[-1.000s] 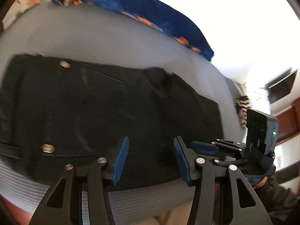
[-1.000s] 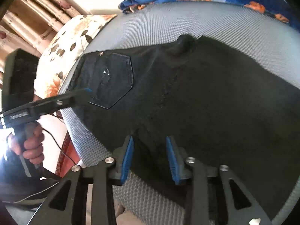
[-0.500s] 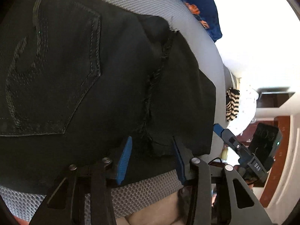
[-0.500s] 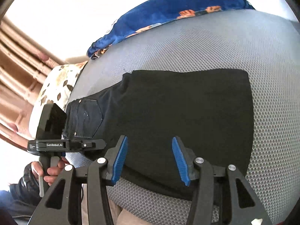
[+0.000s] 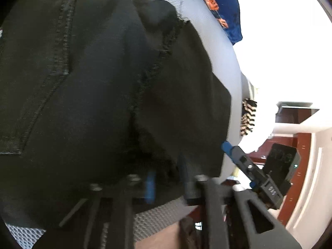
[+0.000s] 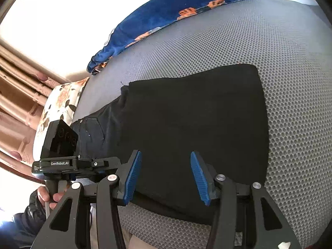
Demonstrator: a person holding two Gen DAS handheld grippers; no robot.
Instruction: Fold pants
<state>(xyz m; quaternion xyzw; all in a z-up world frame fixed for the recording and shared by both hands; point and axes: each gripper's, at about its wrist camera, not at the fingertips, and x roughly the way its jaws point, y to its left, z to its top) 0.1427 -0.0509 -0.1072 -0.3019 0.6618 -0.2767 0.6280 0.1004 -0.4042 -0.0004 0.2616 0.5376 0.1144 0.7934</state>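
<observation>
Black pants (image 5: 103, 103) lie flat on a grey mesh bed surface (image 5: 226, 47), the back pocket at the left and the crotch seam running down the middle. My left gripper (image 5: 168, 184) is blurred at the near edge, its jaws shut on the fabric by that seam. In the right wrist view the folded legs of the pants (image 6: 197, 114) form a dark rectangle. My right gripper (image 6: 166, 178) hovers open over their near edge, nothing pressed between its blue pads (image 6: 132, 176). The left gripper's body (image 6: 72, 162) shows at the left, held by a hand (image 6: 47, 197).
A blue floral blanket (image 6: 166, 14) is bunched at the far edge of the bed. A floral pillow (image 6: 60, 108) lies at the left end. A striped cloth (image 5: 248, 116) sits past the right end. Bare mesh (image 6: 294, 103) surrounds the pants.
My left gripper dropped to the pants' near edge and closed on the fabric by the seam. My right gripper slid right along the legs and its jaws widened a little.
</observation>
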